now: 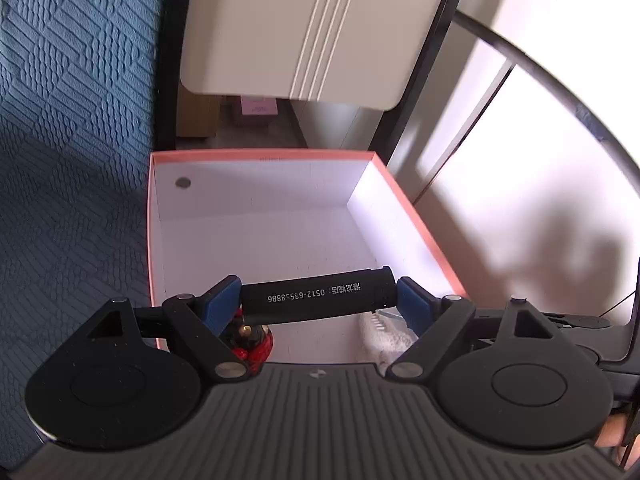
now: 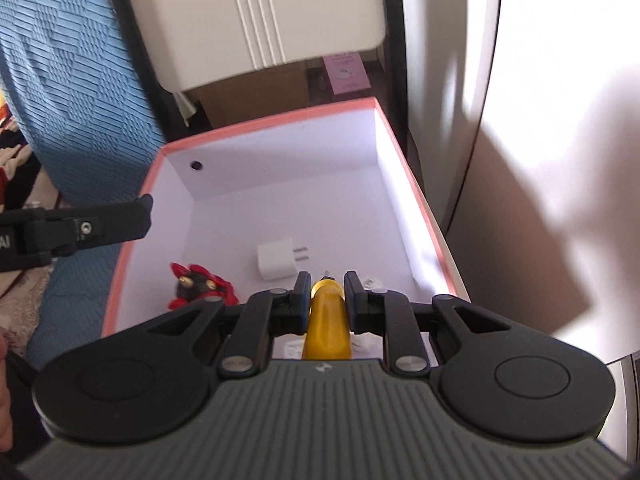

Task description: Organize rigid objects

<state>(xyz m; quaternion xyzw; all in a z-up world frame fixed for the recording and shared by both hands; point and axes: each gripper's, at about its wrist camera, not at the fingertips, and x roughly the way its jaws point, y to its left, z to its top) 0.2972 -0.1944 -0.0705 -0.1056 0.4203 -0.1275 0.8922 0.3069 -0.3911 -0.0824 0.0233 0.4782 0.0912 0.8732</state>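
**Box receiving two held objects**

Box [image 2: 404,168], pink-rimmed with a white interior, lay open beside the blue textured bedcover [image 1: 72,120]. Left tongs [image 1: 320,300] were clamped endwise on a black cylinder [image 1: 320,294] printed with digits, held crosswise above the near floor of the box. Right tongs [image 2: 326,294] were clamped on a yellow-handled tool [image 2: 326,320], its tip pointing into the box. On the floor lay a white plug adapter [image 2: 278,261] and a red-and-black ornament [image 2: 200,282], apart. Good practice would be to lower each object onto bare floor, clear of these, before releasing.
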